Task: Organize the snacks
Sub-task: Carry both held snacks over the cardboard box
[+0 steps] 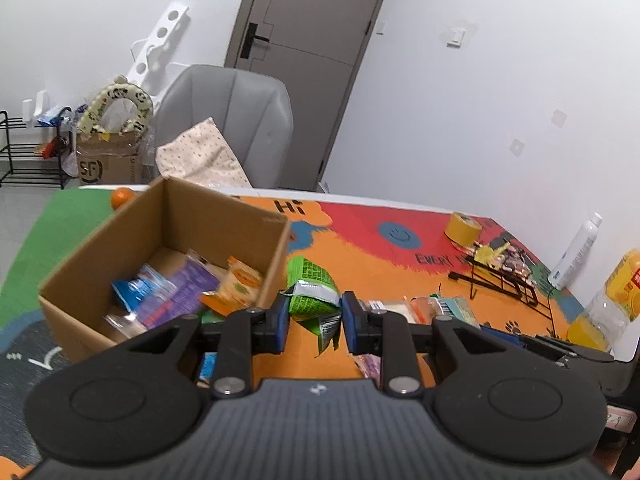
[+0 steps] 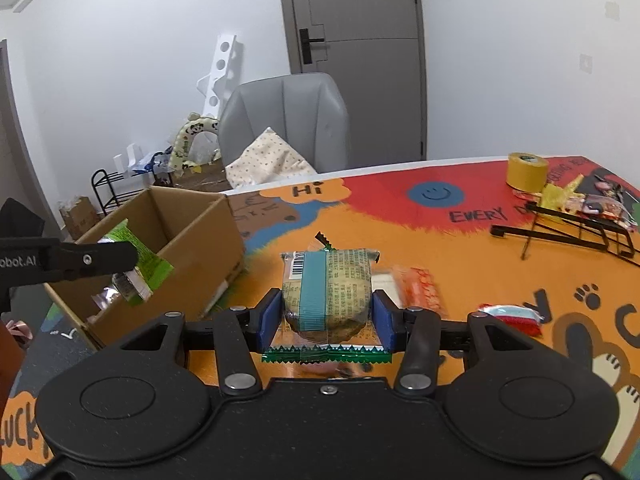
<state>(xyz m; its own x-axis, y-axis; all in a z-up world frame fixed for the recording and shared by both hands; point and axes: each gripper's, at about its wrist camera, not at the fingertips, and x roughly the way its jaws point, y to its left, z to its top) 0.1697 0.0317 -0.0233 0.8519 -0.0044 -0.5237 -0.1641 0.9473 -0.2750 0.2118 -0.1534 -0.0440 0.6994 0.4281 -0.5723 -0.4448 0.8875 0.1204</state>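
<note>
My left gripper point(image 1: 313, 322) is shut on a bright green snack packet point(image 1: 310, 294), held above the table just right of an open cardboard box point(image 1: 224, 208). The box holds several snacks, among them blue, purple and orange packets point(image 1: 176, 296). In the right wrist view my right gripper point(image 2: 326, 320) is shut on a clear-wrapped round cake with a teal stripe point(image 2: 328, 292), lifted over the orange mat. The left gripper's arm point(image 2: 80, 258) with the green packet point(image 2: 140, 264) shows at the left, in front of the box point(image 2: 200, 232).
Loose snacks lie on the colourful mat: an orange-and-clear packet point(image 2: 416, 286) and a red-and-blue one point(image 2: 514, 316). A yellow tape roll point(image 2: 526, 172), a black wire rack point(image 2: 568, 228), a white bottle point(image 1: 576, 252), a yellow-labelled bottle point(image 1: 612, 300) and an orange fruit point(image 1: 122, 197) stand around. A grey chair point(image 2: 288, 120) is behind the table.
</note>
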